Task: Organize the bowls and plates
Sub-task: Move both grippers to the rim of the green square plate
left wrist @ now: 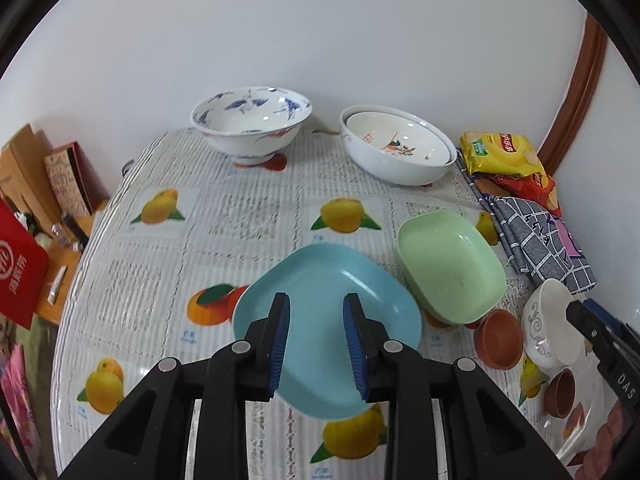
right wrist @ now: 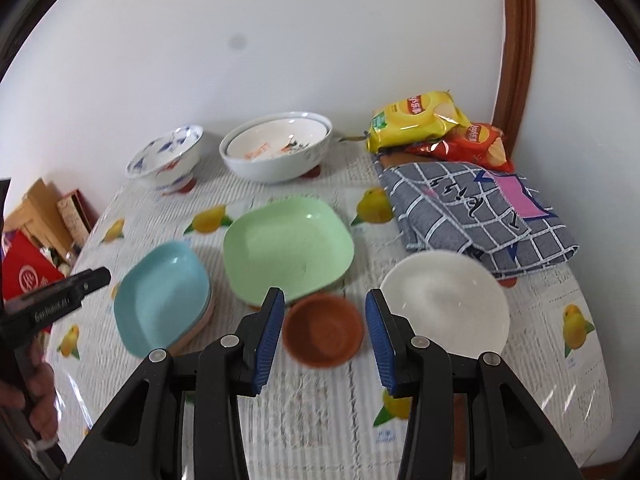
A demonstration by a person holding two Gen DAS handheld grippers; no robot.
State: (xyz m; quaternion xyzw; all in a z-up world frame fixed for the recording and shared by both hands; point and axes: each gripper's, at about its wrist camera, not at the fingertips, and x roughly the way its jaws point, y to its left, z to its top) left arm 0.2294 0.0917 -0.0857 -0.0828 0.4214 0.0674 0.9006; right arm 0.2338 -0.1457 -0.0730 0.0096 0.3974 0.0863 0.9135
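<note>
A blue square plate (left wrist: 324,320) (right wrist: 164,292) lies on the table with a pinkish plate under it. My left gripper (left wrist: 316,342) is open above it. A green square plate (left wrist: 450,266) (right wrist: 288,250) lies to its right. A small brown dish (right wrist: 323,332) sits between the fingers of my open right gripper (right wrist: 325,340), below them. A white bowl (right wrist: 446,304) (left wrist: 550,328) stands to the right. A blue-patterned bowl (left wrist: 250,124) (right wrist: 166,158) and stacked white bowls (left wrist: 398,146) (right wrist: 276,146) stand at the back.
Chip bags (right wrist: 432,128) and a folded checked cloth (right wrist: 476,212) lie at the back right. A second small brown dish (left wrist: 560,392) sits near the front right. The wall is close behind the table (left wrist: 248,216). Boxes (left wrist: 48,172) stand beyond the left edge.
</note>
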